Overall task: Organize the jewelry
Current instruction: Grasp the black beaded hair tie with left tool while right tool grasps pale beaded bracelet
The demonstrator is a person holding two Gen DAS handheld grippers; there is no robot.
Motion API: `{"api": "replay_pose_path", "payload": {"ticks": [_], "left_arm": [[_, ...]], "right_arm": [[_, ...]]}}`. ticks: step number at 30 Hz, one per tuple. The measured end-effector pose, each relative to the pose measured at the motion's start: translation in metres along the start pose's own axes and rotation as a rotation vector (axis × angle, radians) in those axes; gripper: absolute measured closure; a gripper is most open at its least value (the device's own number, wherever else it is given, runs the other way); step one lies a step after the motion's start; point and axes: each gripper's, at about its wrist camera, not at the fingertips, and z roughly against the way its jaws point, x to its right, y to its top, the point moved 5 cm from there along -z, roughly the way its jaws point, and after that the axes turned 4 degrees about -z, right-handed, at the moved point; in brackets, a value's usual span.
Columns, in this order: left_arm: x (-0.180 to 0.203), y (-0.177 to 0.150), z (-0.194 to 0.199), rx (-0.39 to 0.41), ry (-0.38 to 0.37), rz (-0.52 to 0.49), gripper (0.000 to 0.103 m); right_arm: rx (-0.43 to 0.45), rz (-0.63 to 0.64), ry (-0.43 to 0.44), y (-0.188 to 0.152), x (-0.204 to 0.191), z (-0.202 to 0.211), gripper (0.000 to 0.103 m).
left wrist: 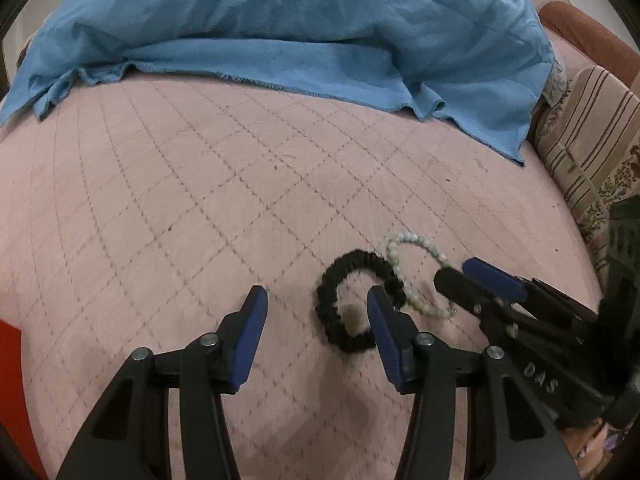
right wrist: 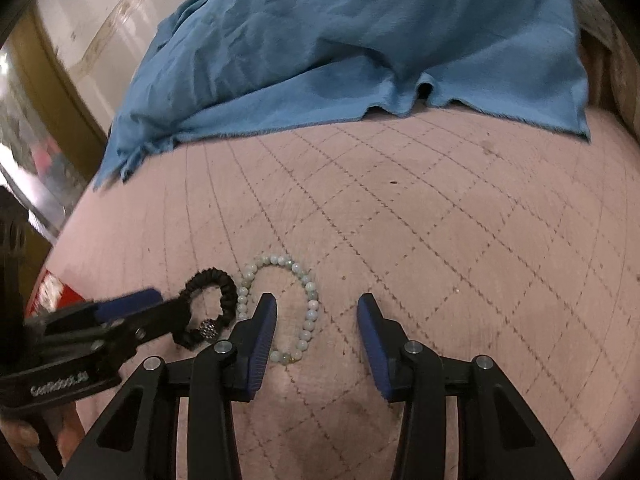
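Note:
A black beaded bracelet (left wrist: 352,300) lies on the pink quilted bedcover (left wrist: 180,200), touching a pale pearl-like bracelet (left wrist: 404,272) to its right. My left gripper (left wrist: 318,300) is open and empty; its right finger rests over the black bracelet's right side. My right gripper (right wrist: 316,308) is open and empty; the pale bracelet (right wrist: 310,304) lies just in front of its left finger. The black bracelet (right wrist: 208,304) shows to the left in the right wrist view, partly hidden by the left gripper (right wrist: 160,308). The right gripper (left wrist: 468,276) also shows in the left wrist view, beside the pale bracelet.
A crumpled blue cloth (left wrist: 300,32) covers the far part of the bed, also in the right wrist view (right wrist: 360,48). A striped cushion (left wrist: 592,140) stands at the right edge. Something red (right wrist: 52,292) lies at the bed's left edge.

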Motion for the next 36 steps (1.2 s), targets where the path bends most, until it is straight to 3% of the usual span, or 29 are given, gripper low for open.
{"api": "replay_pose_path", "payload": {"ticks": [2,4,6,7,10,21,36], "left_arm": [[0.003,0.000,-0.003,0.008,0.030,-0.027,0.059],[0.005,-0.003,-0.004,0.016,0.104,-0.070,0.078],[0.006,-0.005,-0.002,0.019,0.102,-0.097,0.093],[0.005,-0.006,-0.001,0.014,0.093,-0.096,0.096],[0.000,-0.010,0.006,-0.001,0.068,-0.077,0.096],[-0.012,-0.054,0.058,0.000,0.068,-0.072,0.096],[-0.023,-0.101,0.133,0.053,0.033,-0.026,0.096]], "right_arm": [[-0.002,0.023,-0.026,-0.001,-0.002,-0.001,0.061],[0.000,0.059,-0.087,-0.003,-0.005,-0.003,0.071],[0.007,0.073,-0.111,-0.003,-0.005,-0.003,0.082],[0.012,0.075,-0.116,-0.003,-0.005,-0.002,0.089],[0.025,0.059,-0.108,-0.002,-0.002,0.002,0.096],[0.016,0.070,-0.076,-0.024,-0.030,0.017,0.096],[0.107,-0.008,-0.005,-0.055,-0.060,0.085,0.096]]}}
